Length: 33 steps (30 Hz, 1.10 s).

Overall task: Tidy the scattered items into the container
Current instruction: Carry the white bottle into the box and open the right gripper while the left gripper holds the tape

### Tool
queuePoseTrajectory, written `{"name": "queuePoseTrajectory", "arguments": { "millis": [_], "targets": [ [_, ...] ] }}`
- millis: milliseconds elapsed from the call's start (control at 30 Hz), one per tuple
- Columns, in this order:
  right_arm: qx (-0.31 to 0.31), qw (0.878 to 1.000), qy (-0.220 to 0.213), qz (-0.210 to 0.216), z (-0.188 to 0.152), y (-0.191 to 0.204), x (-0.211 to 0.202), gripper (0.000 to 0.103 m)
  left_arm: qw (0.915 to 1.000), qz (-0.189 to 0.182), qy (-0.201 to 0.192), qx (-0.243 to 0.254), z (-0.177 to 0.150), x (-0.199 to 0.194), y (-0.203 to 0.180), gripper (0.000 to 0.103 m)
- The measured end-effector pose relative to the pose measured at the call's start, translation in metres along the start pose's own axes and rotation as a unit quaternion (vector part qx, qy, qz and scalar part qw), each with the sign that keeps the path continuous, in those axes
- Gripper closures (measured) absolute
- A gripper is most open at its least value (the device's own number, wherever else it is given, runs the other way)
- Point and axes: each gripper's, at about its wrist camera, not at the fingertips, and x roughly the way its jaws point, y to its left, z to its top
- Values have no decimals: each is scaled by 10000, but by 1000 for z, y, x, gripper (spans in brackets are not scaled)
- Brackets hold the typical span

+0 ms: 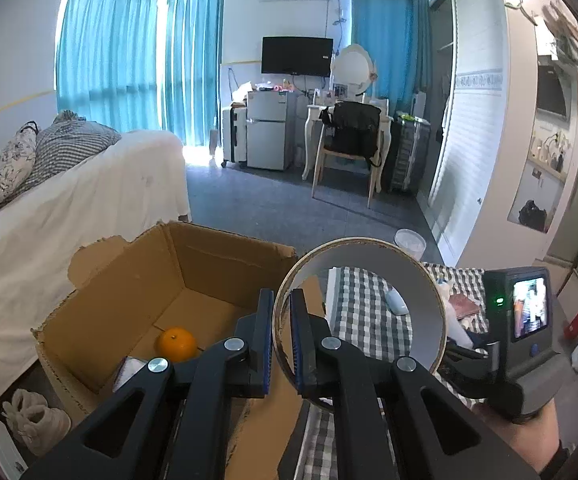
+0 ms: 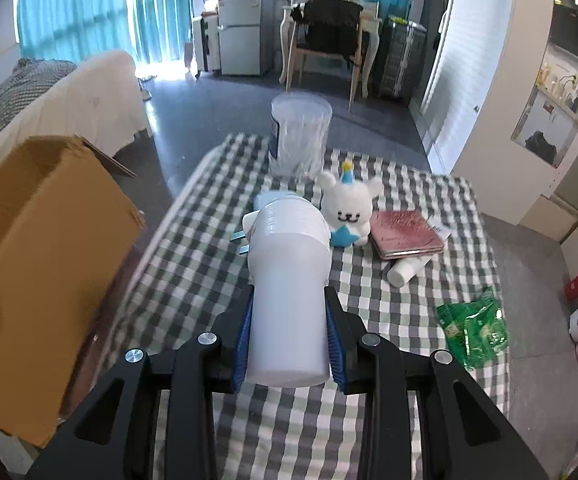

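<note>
While left tool (image 1: pixel 281 338) pinches tape roll (image 1: pixel 359 304), box (image 1: pixel 129 300) sits below-left.

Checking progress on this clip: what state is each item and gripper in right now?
Left gripper: shut on tape roll.
Right gripper: shut on white bottle.
Cardboard box: open, orange inside.
Plush bear: upright on table.
Pink notebook: closed, flat.

Bedroom lit by daylight through teal curtains (image 1: pixel 109 60)

A white-covered bed (image 1: pixel 69 208) stands left on grey floor (image 1: pixel 269 200); a television (image 1: pixel 297 56), small fridge (image 1: pixel 267 132), vanity table and wooden chair (image 1: pixel 349 148) line the far wall.
</note>
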Motion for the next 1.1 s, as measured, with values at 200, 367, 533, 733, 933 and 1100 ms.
{"name": "queuePoseTrajectory", "arguments": {
  "millis": [200, 367, 533, 733, 933, 1100],
  "targets": [
    [-41, 9995, -295, 47, 7, 14, -31, 71, 9999, 104, -34, -118, 0, -9, 24, 95],
    [-142, 9984, -521, 160, 12, 37, -56, 71, 9994, 245, -89, -236, 3, -16, 48, 95],
    [-355, 9955, -746, 454, 17, 63, -79, 71, 9983, 436, -114, -376, 1, -22, 74, 95],
    [-936, 9861, -941, 998, 26, 124, -100, 71, 9962, 687, -116, -531, -2, -28, 104, 95],
    [-1446, 9745, -857, 1485, 28, 185, -96, 71, 9931, 994, -71, -611, -6, -28, 131, 95],
    [-1669, 9698, -601, 1676, 20, 218, -73, 71, 9904, 1187, 77, -707, -17, -18, 148, 96]
  ]
}}
